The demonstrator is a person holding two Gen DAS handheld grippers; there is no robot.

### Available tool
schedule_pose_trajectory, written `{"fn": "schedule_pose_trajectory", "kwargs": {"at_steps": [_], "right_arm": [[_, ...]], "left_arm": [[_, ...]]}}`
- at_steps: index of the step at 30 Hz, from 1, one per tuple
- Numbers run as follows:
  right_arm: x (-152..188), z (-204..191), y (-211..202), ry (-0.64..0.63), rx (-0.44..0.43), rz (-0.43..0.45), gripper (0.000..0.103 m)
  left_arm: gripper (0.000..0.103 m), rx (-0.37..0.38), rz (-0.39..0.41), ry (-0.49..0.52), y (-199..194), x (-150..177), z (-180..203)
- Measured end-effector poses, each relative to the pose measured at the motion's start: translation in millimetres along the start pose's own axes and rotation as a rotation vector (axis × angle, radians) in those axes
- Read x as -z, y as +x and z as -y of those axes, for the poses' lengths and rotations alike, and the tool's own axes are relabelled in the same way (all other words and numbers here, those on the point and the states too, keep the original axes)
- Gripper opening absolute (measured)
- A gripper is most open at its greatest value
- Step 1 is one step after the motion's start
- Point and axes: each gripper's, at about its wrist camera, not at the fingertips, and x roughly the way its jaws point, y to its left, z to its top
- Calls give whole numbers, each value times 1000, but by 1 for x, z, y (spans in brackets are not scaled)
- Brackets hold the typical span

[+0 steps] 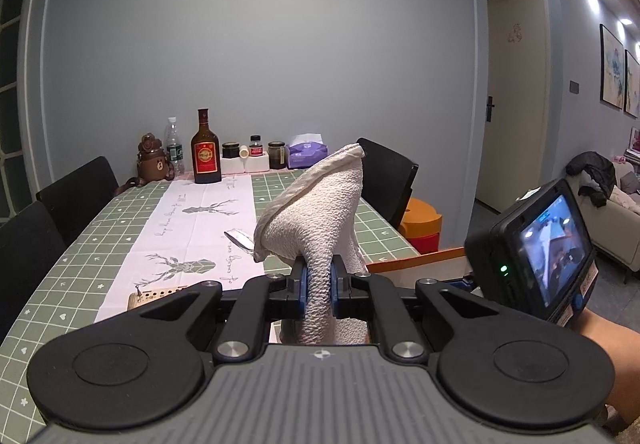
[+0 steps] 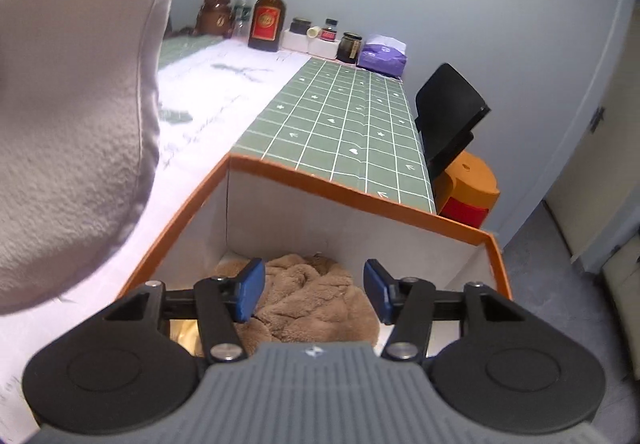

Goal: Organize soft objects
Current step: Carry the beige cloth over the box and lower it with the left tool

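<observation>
My left gripper [image 1: 319,284] is shut on a white textured cloth [image 1: 320,204], which rises in a peak above the blue pads and hangs down below them. The same white cloth [image 2: 76,116] fills the upper left of the right wrist view, close to the lens. My right gripper [image 2: 314,292] stands open over an orange-rimmed white box [image 2: 352,192]. Nothing is between its blue fingers [image 2: 250,290]. A fluffy tan cloth [image 2: 316,296] lies crumpled on the box floor beneath them. The other gripper's camera body [image 1: 532,252] shows at the right of the left wrist view.
The table wears a green grid cloth [image 2: 348,124] with a white runner [image 1: 192,228]. At its far end stand a brown bottle [image 1: 206,148], a water bottle [image 1: 174,146], a bear figure [image 1: 152,160], jars and a purple tissue pack [image 1: 306,154]. Black chairs [image 1: 390,180] and an orange stool [image 2: 470,184] flank the table.
</observation>
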Motion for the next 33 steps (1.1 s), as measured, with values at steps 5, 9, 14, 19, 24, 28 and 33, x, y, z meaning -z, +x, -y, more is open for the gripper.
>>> {"fn": "schedule_pose_trajectory", "kwargs": {"at_steps": [5,9,14,19,24,28,33], "right_arm": [[4,24,-24,73,8,39,60],[12,47,-42,115,40,61,61],[24,79,-64,198,84,97,61],[36,99,-74,220,134,117,61],[49,110,-76,238,142,127,61],[54,111,-79,243,144,156,61],[50,115,-72,255,126,160,60]], "left_arm": [[12,49,-1,-21,4,-14,4],[12,121,17,-13,16,-22,16],[12,249,-33,-49,47,-21,35],[12,322,-77,-40,80,-9,57],[12,346,-133,-48,111,4,73],[12,357,-188,-58,128,11,76],[30,340,-236,-46,140,16,79]]}}
